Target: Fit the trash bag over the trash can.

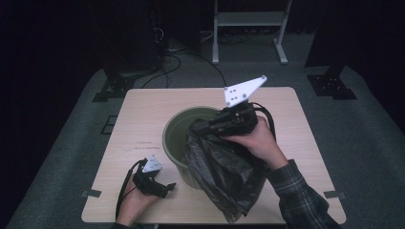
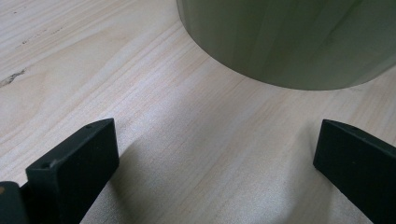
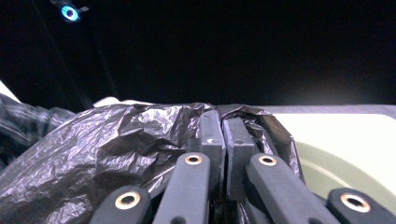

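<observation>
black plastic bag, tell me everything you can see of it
The thin, glossy, heavily crinkled black plastic bag looks like a bin liner. Its upper edge is bunched and pinched between the shut jaws of the right gripper, held over the rim of the round olive-green plastic bin. From there it drapes down the bin's outer right side, and its loose lower end lies crumpled on the pale wooden table near the front edge. The hand holding the right gripper rests against it.
</observation>
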Motion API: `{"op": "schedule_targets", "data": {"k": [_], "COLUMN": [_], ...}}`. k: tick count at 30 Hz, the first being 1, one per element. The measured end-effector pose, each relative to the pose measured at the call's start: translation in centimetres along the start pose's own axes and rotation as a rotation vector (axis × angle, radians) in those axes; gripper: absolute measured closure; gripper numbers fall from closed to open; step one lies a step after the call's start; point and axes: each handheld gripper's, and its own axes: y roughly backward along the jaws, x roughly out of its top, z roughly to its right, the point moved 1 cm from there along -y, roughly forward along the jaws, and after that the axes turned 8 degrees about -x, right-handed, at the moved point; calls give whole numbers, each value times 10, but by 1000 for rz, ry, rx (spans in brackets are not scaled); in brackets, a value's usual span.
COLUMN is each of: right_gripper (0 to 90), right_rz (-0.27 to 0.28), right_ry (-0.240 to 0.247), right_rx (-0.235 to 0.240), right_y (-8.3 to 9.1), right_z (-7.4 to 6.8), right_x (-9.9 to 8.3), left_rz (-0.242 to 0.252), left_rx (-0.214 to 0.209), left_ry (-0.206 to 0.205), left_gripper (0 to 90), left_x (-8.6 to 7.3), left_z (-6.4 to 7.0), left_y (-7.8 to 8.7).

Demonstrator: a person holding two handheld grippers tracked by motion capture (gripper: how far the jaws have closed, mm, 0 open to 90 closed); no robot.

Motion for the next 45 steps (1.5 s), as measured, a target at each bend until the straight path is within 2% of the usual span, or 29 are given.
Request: {"op": "schedule_targets", "data": {"k": [7, 14, 19, 24, 28, 33, 45], "right_gripper": [884, 885, 884, 883, 883, 881, 876], "right_rz": [1, 41, 43, 39, 50, 28, -45], "right_ry": [-18, -39, -21, -18, -32, -57, -123], "right_rx": [74, 143, 172, 179, 178, 153, 33], "right_y": [-38, -73, -93, -105, -102, -88, -29], "right_z": [10, 18, 24, 32, 34, 34, 40], "right_x": [20, 34, 51, 61, 55, 33, -20], "left_rz": [0, -1, -1, -2, -1, -1, -5], "left_rx": [1, -2, -4, -6, -7, -6, -8], "left_ry": [0, -3, -4, -6, -7, -7, -9], "left_gripper": [0, 0, 0, 0, 0, 0, 0], "left_x": [0, 0, 0, 0, 0, 0, 0], "left_z": [0, 0, 0, 0, 0, 0, -1], "left_y": [0, 0, 0, 0, 0, 0, 0]}}
